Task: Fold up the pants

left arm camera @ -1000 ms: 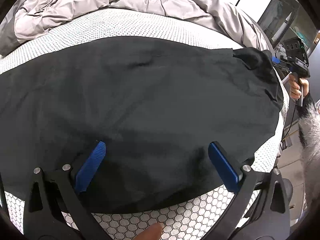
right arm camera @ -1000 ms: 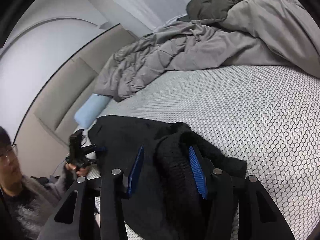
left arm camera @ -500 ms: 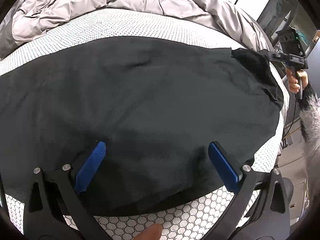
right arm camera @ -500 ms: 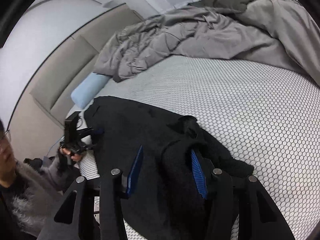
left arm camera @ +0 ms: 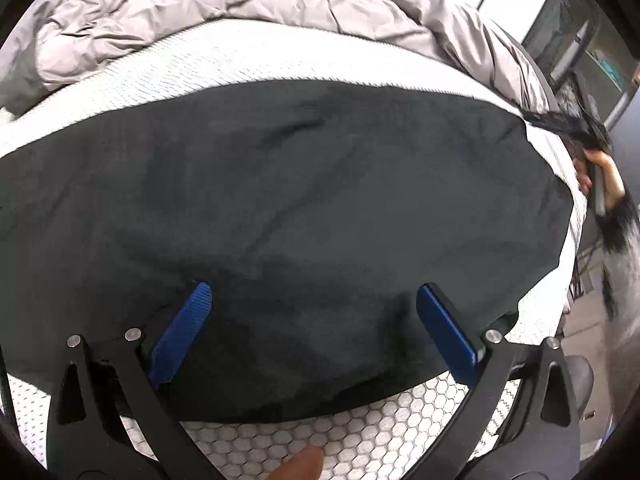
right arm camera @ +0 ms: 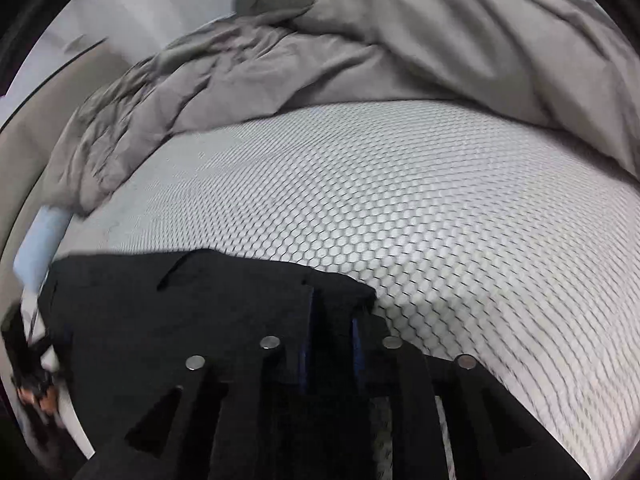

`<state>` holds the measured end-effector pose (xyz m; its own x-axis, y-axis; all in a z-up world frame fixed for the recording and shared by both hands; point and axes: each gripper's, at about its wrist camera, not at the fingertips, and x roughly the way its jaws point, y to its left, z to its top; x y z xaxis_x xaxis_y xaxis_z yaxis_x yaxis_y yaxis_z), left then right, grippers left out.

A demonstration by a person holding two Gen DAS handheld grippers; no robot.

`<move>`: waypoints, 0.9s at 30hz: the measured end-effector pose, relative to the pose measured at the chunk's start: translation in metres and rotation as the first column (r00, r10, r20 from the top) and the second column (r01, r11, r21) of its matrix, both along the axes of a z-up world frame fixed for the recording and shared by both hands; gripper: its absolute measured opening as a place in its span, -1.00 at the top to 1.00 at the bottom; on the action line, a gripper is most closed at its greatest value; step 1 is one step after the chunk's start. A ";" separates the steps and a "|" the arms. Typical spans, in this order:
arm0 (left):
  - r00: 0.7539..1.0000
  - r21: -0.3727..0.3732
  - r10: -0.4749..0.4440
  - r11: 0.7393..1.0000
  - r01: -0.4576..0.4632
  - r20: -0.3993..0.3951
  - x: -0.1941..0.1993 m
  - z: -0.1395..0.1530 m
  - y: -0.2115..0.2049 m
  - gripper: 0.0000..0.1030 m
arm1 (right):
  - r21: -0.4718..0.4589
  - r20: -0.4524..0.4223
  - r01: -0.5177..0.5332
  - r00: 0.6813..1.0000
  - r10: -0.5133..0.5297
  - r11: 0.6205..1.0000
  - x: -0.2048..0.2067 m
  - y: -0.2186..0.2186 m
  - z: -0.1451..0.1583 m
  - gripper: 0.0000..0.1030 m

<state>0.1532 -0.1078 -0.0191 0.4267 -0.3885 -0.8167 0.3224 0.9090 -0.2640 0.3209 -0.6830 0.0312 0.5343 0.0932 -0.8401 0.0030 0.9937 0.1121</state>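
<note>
While the right hand-held gripper (right arm camera: 330, 340) pinches the pants (left arm camera: 300, 208) corner at the bed (right arm camera: 400, 200) edge, lay it flat before letting go. The left hand-held gripper (left arm camera: 316, 320) hovers wide, holding nothing.

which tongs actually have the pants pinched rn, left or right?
The right tongs: their jaws have just been closing on a bunched corner of the black pants. The left tongs stand wide open over flat fabric.

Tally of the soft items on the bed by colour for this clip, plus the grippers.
Black: 1, the pants, spread on the mattress cover
Grey: 1, the rumpled duvet
Light blue: 1, a pillow at the bed's edge
White honeycomb: 1, the mattress cover
Grippers: 2, the left gripper and the right gripper
Total: 6
</note>
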 end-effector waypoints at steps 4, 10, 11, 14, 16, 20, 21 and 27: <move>0.997 0.016 0.057 0.998 -0.058 0.057 -0.001 0.013 0.016 -0.98 | -0.136 0.145 0.177 0.977 -0.157 0.975 -0.061 0.011 0.041 -0.18; 0.999 0.015 0.028 0.999 -0.029 0.047 -0.004 0.011 0.002 -0.98 | -0.104 0.207 -0.084 0.973 0.104 0.991 -0.136 0.142 0.031 -0.83; 0.999 0.019 0.015 1.000 -0.016 0.031 -0.004 0.007 -0.001 -0.98 | -0.101 0.196 -0.123 0.970 0.141 0.987 -0.138 0.161 0.024 -0.83; 1.000 0.049 -0.004 0.999 0.005 -0.018 -0.008 -0.007 0.001 -0.98 | -0.111 0.092 -0.276 0.954 0.286 0.955 -0.140 0.212 -0.017 -0.83; 1.000 0.097 0.023 0.995 -0.022 -0.003 -0.016 -0.009 0.013 -0.98 | -0.245 0.013 -0.282 0.956 0.294 0.928 -0.145 0.218 -0.045 -0.82; 0.997 0.059 0.062 0.996 -0.064 0.040 -0.036 0.007 0.042 -0.98 | -0.314 0.051 0.046 0.998 -0.031 0.948 -0.169 0.154 -0.050 -0.83; 0.996 0.036 0.066 0.997 -0.068 0.063 -0.041 0.014 0.044 -0.98 | -0.270 0.066 0.098 0.994 -0.083 0.958 -0.175 0.146 -0.046 -0.83; 0.991 0.017 -0.073 0.997 0.072 0.114 -0.064 0.036 -0.001 -0.98 | -0.002 0.197 -0.015 0.980 0.015 1.000 -0.218 0.173 -0.025 -0.83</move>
